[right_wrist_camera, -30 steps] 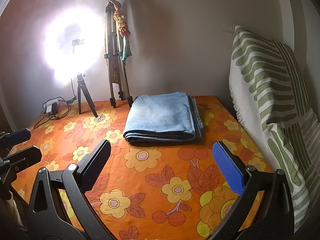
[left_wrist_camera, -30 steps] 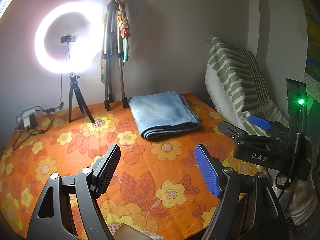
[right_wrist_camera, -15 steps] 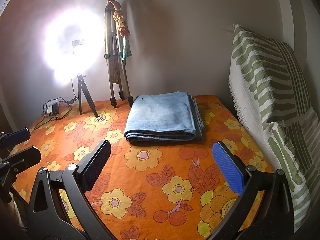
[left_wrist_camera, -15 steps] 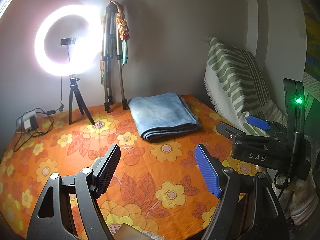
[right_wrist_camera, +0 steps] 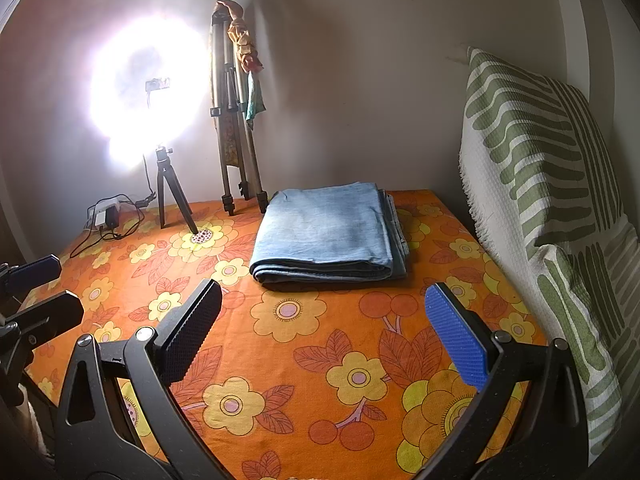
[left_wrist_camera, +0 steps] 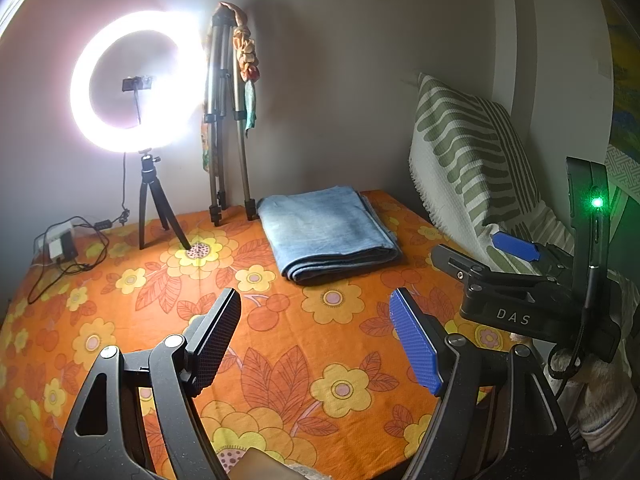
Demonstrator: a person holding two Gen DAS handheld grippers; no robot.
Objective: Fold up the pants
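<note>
- Two grippers are held above the near part of an orange flowered cloth (right_wrist_camera: pixel 304 364); nothing is gripped by either.
- The left gripper (left_wrist_camera: pixel 316 338) is seen with its jaws spread wide, well apart from the pants (left_wrist_camera: pixel 326 232).
- The right gripper (right_wrist_camera: pixel 324 330) is likewise spread wide, with bare cloth between its pads.
- The pants, blue denim, are found folded into a flat stack at the far side of the cloth, near the wall.
- A lit ring light (left_wrist_camera: pixel 134 80) and a folded tripod (left_wrist_camera: pixel 226 120) are seen left of the pants.
- A green-striped pillow (right_wrist_camera: pixel 552 208) is propped at the right.
</note>
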